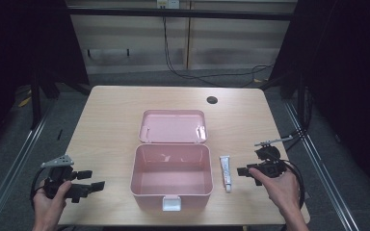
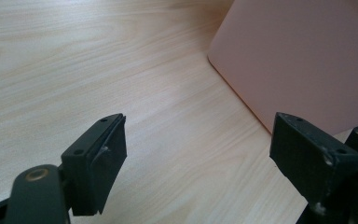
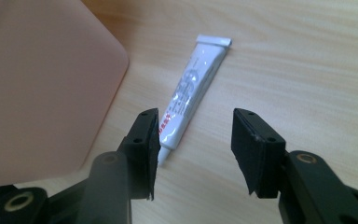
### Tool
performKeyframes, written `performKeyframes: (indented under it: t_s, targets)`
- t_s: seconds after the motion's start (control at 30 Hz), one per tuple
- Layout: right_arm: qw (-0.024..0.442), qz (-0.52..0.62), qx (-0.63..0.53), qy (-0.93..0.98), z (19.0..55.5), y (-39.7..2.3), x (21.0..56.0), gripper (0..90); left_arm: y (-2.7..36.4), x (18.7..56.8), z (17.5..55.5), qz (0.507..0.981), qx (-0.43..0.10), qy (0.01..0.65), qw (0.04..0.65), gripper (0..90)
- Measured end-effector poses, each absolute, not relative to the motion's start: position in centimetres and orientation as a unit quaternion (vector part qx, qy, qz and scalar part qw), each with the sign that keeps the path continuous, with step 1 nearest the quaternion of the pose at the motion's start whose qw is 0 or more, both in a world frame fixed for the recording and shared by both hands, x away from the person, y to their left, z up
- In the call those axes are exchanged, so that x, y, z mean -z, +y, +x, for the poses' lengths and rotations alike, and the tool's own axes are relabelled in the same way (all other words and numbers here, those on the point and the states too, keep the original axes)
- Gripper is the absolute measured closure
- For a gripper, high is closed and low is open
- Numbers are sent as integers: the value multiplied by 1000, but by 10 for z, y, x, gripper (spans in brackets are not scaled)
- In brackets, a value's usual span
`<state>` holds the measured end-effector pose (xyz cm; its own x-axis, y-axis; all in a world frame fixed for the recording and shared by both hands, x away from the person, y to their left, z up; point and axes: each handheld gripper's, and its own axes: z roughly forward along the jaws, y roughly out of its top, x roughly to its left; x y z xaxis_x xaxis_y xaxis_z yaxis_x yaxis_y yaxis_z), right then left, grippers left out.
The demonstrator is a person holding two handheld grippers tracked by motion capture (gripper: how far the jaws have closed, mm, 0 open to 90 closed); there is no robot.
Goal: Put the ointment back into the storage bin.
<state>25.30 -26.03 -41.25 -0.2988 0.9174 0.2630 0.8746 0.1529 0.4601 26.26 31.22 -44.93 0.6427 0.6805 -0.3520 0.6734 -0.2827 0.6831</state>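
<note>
Pale wood table (image 1: 111, 110); grey floor (image 1: 139, 77); beige wall panels (image 1: 231, 38); dark sides

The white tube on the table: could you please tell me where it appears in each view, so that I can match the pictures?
High view: the white tube lies on the table, right of the pink box, with the right gripper just beside it.
Left gripper view: not in it.
Right gripper view: the tube lies ahead of the open jaws, its cap end by the left-hand jaw.
Shared landmark: the pink box, at upper right in the left gripper view and at left in the right gripper view.

Tube (image 1: 226, 173) on table (image 1: 115, 110), just right of open box (image 1: 171, 192).
</note>
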Motion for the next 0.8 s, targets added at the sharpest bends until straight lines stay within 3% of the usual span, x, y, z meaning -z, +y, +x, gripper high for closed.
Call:
performKeyframes:
  t_s: [0.37,0.8]
  targets:
    - [-10,596,-214,774,265,-255,414,456,312,449,263,803,-6,421,422,186]
    - [-44,603,-160,780,282,-242,415,465,312,449,262,801,-5,423,423,186]
